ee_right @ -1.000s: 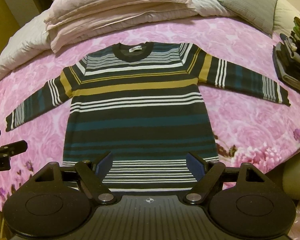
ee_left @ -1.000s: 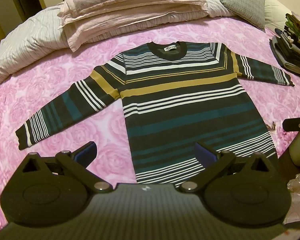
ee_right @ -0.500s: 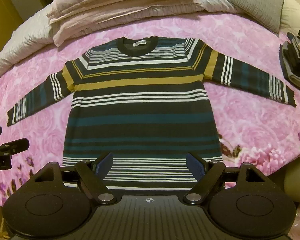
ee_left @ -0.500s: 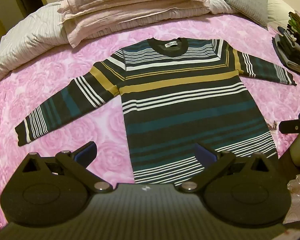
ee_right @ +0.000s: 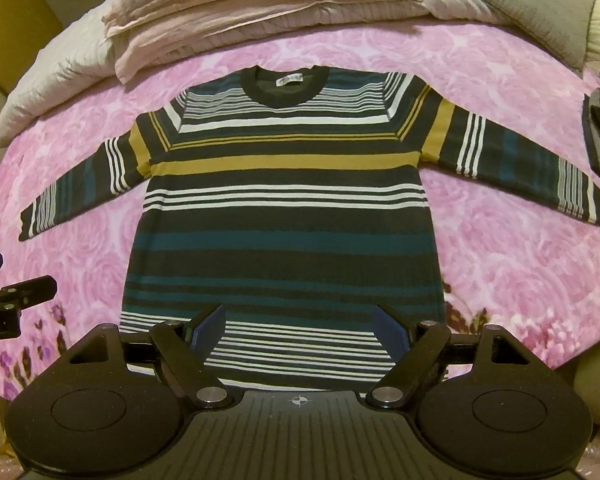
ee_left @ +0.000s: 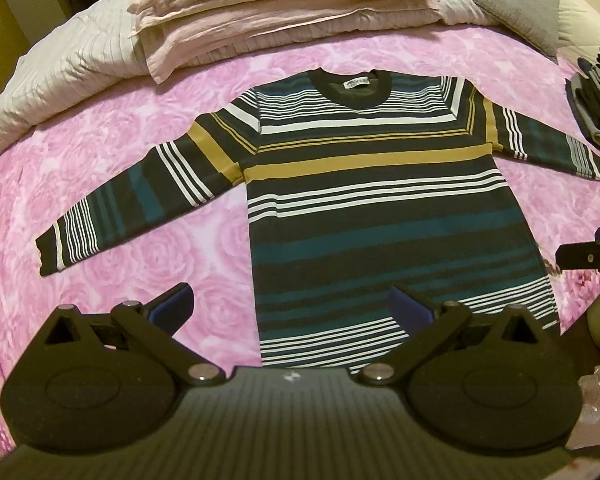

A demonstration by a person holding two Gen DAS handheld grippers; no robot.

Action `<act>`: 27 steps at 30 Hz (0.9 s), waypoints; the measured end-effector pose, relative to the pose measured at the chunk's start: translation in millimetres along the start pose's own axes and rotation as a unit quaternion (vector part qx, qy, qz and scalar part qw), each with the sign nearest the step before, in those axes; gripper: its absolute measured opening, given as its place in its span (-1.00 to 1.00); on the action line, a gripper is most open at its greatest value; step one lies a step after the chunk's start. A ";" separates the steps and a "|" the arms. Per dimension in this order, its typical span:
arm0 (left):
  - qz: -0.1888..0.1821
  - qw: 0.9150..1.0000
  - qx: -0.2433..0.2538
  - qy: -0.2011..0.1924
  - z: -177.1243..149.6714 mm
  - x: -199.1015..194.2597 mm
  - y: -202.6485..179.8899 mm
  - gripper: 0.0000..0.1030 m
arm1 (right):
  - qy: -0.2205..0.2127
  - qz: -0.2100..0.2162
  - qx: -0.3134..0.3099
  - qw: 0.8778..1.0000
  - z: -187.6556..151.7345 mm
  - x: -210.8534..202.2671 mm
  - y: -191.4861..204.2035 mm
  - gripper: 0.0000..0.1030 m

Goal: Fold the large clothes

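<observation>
- A bed fills both views, covered by a pink rose-print spread
- At the far end lies a stack of pale pink folded bedding, with a white ribbed quilt to its left and a grey cushion to its right
- A pile of dark folded clothes sits at the far right edge of the bed
- A yellowish wall shows at the far left corner
- The sweater lies flat in the middle of the bed, collar far, hem near, both sleeves spread out and angled toward the near side
- It is dark with bands of white, teal and mustard; a black round collar carries a small white label
- The cloth looks smooth, unfolded, with no big creases
- The left gripper hangs above the hem's left corner, jaws wide apart, nothing between them; one finger is over the spread, the other over the sweater
- The right gripper hangs above the middle of the hem, jaws wide apart and holding nothing
- Each gripper shows at the edge of the other's view
</observation>
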State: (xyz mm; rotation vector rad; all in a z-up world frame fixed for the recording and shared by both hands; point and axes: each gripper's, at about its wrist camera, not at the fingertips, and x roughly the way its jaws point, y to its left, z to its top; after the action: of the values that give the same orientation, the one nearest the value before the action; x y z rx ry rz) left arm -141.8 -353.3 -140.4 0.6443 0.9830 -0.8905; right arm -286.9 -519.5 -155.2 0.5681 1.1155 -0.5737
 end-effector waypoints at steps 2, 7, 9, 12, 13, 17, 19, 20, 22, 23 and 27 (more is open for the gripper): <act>0.003 1.000 -0.003 0.001 1.3 0.5 -3.5 0.98 | 0.001 0.003 -0.003 1.000 2.0 2.7 -5.6 0.51; 0.009 1.000 -0.011 0.004 1.3 1.1 -10.6 0.98 | 0.007 0.007 -0.011 1.000 5.1 11.5 -13.6 0.51; 0.011 1.000 -0.015 0.005 -0.1 -0.6 -10.1 0.98 | 0.010 0.008 -0.017 1.000 5.9 14.3 -13.1 0.51; 0.011 1.000 -0.023 0.007 -1.5 -1.1 -3.4 0.97 | 0.012 0.011 -0.021 1.000 8.8 18.4 -7.6 0.51; 0.011 0.999 -0.029 0.006 -1.7 -1.3 0.8 0.97 | 0.012 0.011 -0.021 1.000 10.4 19.9 -4.5 0.51; 0.012 0.999 -0.050 0.002 -2.0 -2.4 25.5 0.97 | 0.011 0.015 -0.029 0.999 17.6 26.4 16.5 0.51; 0.018 0.998 -0.059 -0.001 -3.2 -1.4 45.8 0.97 | 0.008 0.019 -0.036 0.999 22.2 30.8 32.3 0.51; 0.022 0.998 -0.064 -0.003 -3.9 -1.2 57.3 0.97 | 0.006 0.022 -0.042 0.999 24.0 33.3 42.8 0.51; 0.032 0.997 -0.073 -0.008 -4.9 1.0 86.7 0.97 | 0.001 0.028 -0.058 0.998 27.7 39.8 68.2 0.51; 0.037 0.996 -0.076 -0.011 -5.6 2.5 103.0 0.97 | -0.002 0.034 -0.066 0.997 29.0 43.5 83.7 0.51; 0.052 0.995 -0.080 -0.013 -10.6 14.9 181.6 0.98 | -0.024 0.065 -0.118 0.991 33.8 63.0 164.2 0.51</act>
State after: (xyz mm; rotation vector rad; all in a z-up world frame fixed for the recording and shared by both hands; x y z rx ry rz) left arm 14.7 -259.5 -145.4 0.5406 0.9769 -0.7180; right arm -132.5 -432.5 -181.0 0.4156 1.0739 -0.3341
